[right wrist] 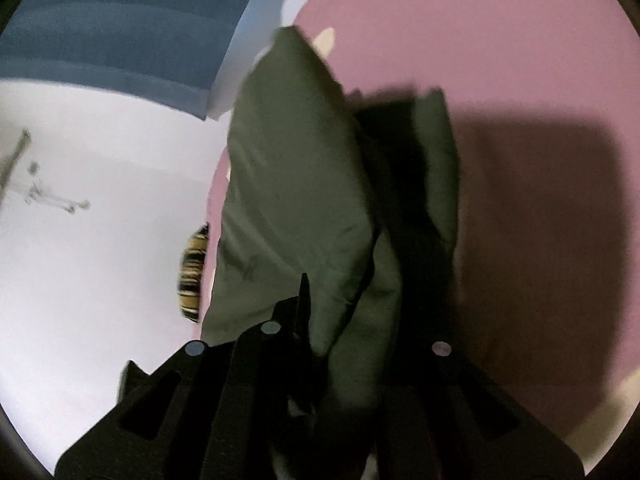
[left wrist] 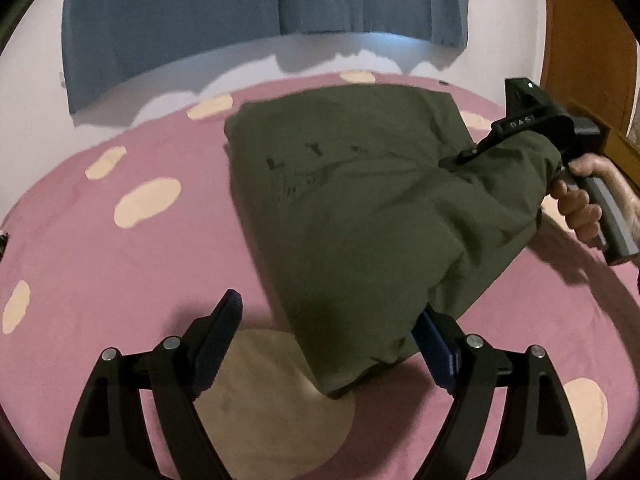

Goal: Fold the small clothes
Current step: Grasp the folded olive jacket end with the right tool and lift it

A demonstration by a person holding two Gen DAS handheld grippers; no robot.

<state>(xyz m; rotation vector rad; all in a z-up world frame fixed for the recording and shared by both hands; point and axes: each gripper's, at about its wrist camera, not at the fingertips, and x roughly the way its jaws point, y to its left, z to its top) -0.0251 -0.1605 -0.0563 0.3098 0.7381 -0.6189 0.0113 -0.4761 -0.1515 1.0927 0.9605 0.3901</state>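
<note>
The right gripper [left wrist: 532, 128] bears white letters "DAS" on its black body, seen right of and beyond the left tongs. The olive garment [left wrist: 360, 200] ahead of those tongs carries a dark print; only loose letters like "L", "T" show, too blurred to read.

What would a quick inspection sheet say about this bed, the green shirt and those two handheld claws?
Surface: pink bedspread with cream spots.
Job's things: olive green shirt, partly lifted at one side.
Clutter: nothing seen.
Grippers: left gripper open, shirt edge draped over one finger; right gripper shut on the shirt, held by a hand.
Cables: nothing seen.
Surroundings: blue curtain, white wall, wooden door.
</note>
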